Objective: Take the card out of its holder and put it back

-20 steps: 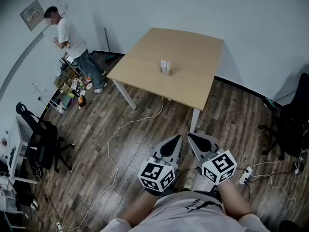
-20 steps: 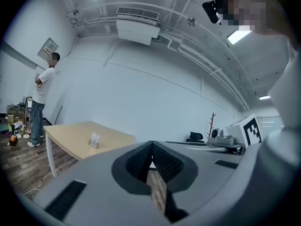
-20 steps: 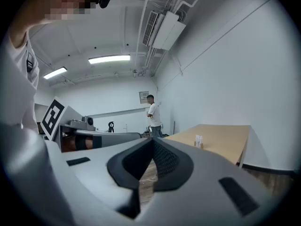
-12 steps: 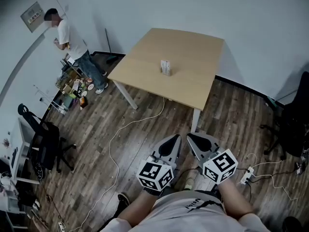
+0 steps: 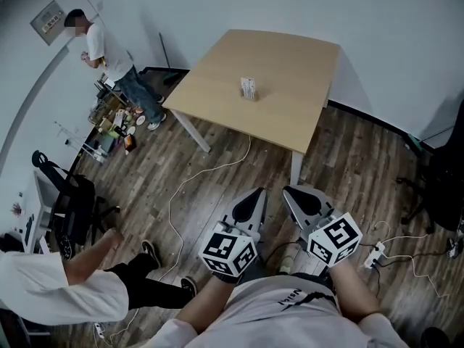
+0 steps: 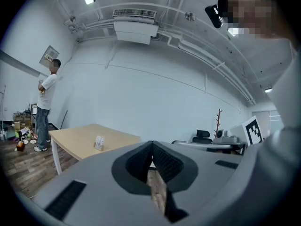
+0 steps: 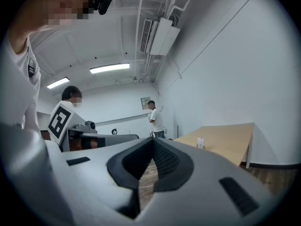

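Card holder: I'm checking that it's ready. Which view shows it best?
The head view: the card holder stands near the middle of the table, unobstructed, with the whole tabletop around it. The left gripper view shows it small and side-on; the right gripper view shows it smaller still.

Open wood floor [image 5: 217, 151] toward 12 o'clock, up to the table [image 5: 290, 49]. Bare tabletop all round the card holder [image 5: 249, 88], reachable from the near edge. White table leg [image 5: 295, 171] at 12 o'clock. White cable [image 5: 190, 182] snaking over the floor at 11 o'clock. Crouching person [image 5: 65, 292] close at 8 o'clock, office chair [image 5: 69, 201] at 9. Power strip [image 5: 375, 253] and cords at 3 o'clock, dark chair [image 5: 442, 172] beyond.
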